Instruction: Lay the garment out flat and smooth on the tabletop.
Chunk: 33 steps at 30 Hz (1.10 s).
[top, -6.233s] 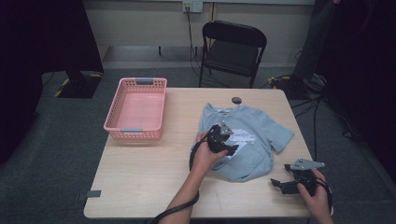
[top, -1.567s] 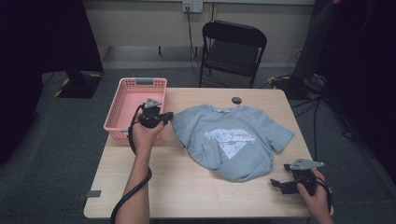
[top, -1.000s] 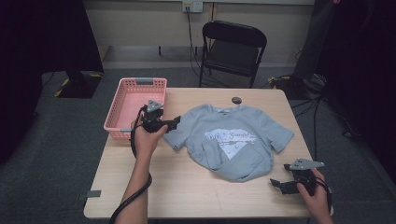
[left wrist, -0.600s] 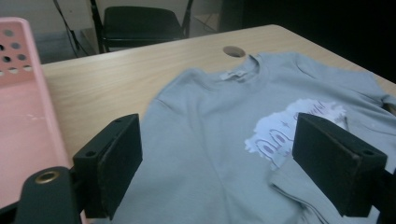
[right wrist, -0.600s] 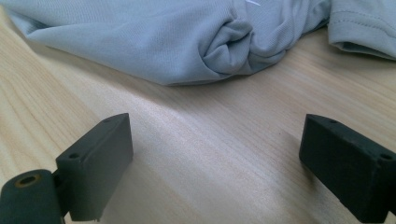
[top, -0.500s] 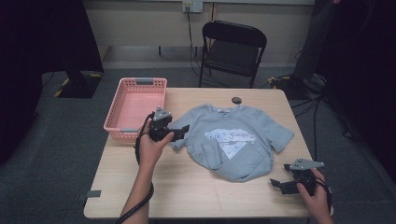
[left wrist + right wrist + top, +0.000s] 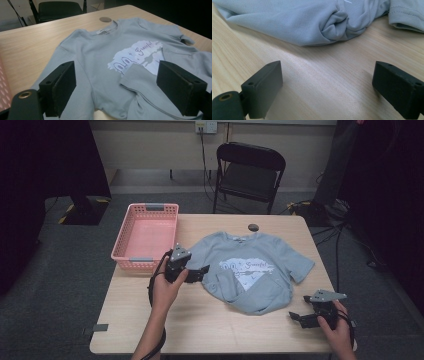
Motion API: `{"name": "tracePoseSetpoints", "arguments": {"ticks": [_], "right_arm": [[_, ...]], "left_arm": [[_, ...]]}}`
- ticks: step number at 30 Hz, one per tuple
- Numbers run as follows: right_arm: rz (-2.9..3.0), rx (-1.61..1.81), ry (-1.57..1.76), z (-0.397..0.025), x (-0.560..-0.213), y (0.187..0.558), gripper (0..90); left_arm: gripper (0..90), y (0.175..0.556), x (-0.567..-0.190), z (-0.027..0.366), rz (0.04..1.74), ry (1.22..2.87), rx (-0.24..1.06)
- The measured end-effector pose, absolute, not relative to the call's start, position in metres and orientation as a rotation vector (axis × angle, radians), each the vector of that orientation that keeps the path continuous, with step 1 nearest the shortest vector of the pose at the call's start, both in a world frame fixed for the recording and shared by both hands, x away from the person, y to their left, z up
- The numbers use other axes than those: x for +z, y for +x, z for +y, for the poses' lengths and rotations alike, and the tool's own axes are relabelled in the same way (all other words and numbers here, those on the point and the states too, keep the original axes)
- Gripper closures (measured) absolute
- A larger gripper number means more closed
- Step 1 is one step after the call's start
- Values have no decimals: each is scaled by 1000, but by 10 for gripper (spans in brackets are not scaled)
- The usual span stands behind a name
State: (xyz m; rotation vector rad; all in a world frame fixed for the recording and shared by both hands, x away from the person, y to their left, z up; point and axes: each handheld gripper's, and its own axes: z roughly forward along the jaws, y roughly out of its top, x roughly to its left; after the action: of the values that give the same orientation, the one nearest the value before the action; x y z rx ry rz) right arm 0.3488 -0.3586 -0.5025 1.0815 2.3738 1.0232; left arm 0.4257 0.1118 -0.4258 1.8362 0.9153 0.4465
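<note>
A grey-blue T-shirt (image 7: 250,270) with a pale print lies spread on the wooden table (image 7: 150,320), collar toward the far side. One flap of it (image 7: 140,75) is folded over onto the lower edge of the print. My left gripper (image 7: 200,272) hovers at the shirt's left edge. Its jaws stand wide open over the cloth (image 7: 100,55) and hold nothing. My right gripper (image 7: 297,317) rests near the table's front right corner, open over bare wood. The bunched hem (image 7: 337,22) lies just beyond its jaws.
A pink plastic basket (image 7: 147,235) stands at the table's far left, close behind my left hand. A small dark round object (image 7: 253,227) lies just past the shirt's collar. A black folding chair (image 7: 247,175) stands behind the table.
My left gripper has come away from the basket's edge, nearer and to the right, to the shirt's left edge. The shirt has been pulled out wider. The right gripper has stayed put.
</note>
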Motion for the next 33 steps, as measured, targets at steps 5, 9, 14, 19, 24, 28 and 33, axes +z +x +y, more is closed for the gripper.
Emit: {"name": "tracePoseSetpoints", "arguments": {"ticks": [5,9,14,19,24,28,33], "right_arm": [[2374,1023,1081,-359,-503,349,85],[2374,1023,1081,-359,-503,349,85],[2374,1023,1081,-359,-503,349,85],[2374,1023,1081,-359,-503,349,85],[2374,1023,1081,-359,-503,349,85],[2374,1023,1081,-359,-503,349,85],[2374,1023,1081,-359,-503,349,85]], "left_arm": [[158,416,-430,112,894,1851,439],[158,409,-436,112,880,1861,432],[158,403,-444,110,876,1871,424],[158,397,-456,110,892,1873,395],[158,392,-468,111,890,1879,387],[158,390,-474,112,888,1882,383],[158,385,-484,114,883,1889,372]]}}
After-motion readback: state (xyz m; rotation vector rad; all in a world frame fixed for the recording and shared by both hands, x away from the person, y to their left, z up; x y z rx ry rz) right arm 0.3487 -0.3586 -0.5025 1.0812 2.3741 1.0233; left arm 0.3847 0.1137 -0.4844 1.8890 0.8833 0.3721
